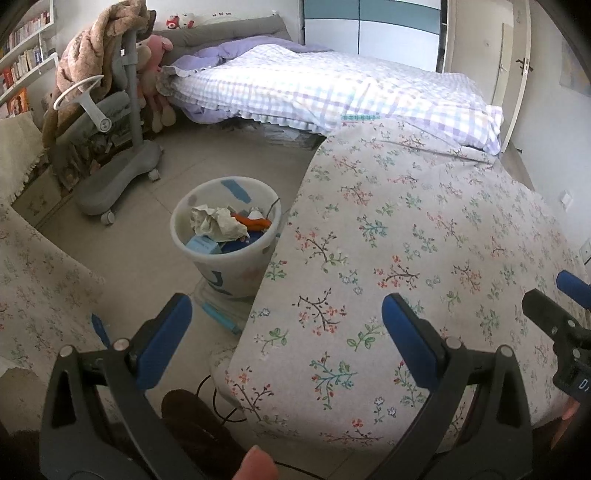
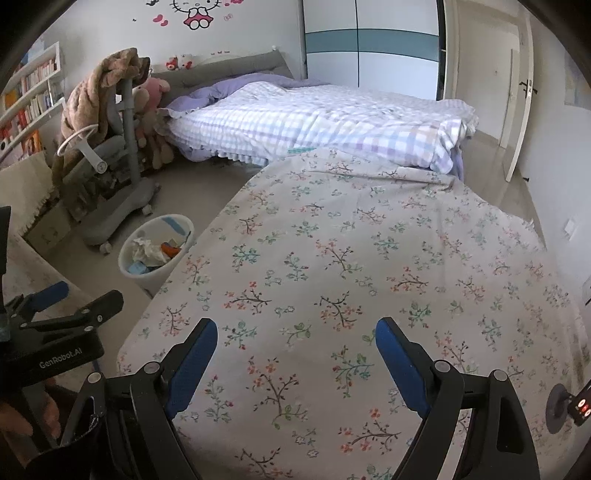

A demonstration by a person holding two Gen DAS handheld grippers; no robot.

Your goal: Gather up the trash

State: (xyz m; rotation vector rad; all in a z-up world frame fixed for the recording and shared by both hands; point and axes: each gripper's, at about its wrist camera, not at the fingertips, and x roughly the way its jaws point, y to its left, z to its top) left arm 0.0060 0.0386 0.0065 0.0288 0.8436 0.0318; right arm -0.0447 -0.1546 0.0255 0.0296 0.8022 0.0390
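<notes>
Left wrist view: both grippers' fingers (image 1: 177, 310) spread, empty; full bin (image 1: 225, 236) beside floral-cloth counter (image 1: 388, 240); risk: overflowing, tipping if nudged.

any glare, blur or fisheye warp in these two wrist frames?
Left wrist: strong barrel warp, dark corner vignette, floral tablecloth edge bows, trash bin sharp, window blown out. Right wrist: same warp, glare sheen on floor by the door, bin small but legible. No motion blur in either.

floor: beige tiles (image 1: 140, 236) | bed (image 1: 332, 92): checked quilt | wardrobe (image 2: 369, 55) | bookshelf (image 1: 22, 55) | daylight
</notes>
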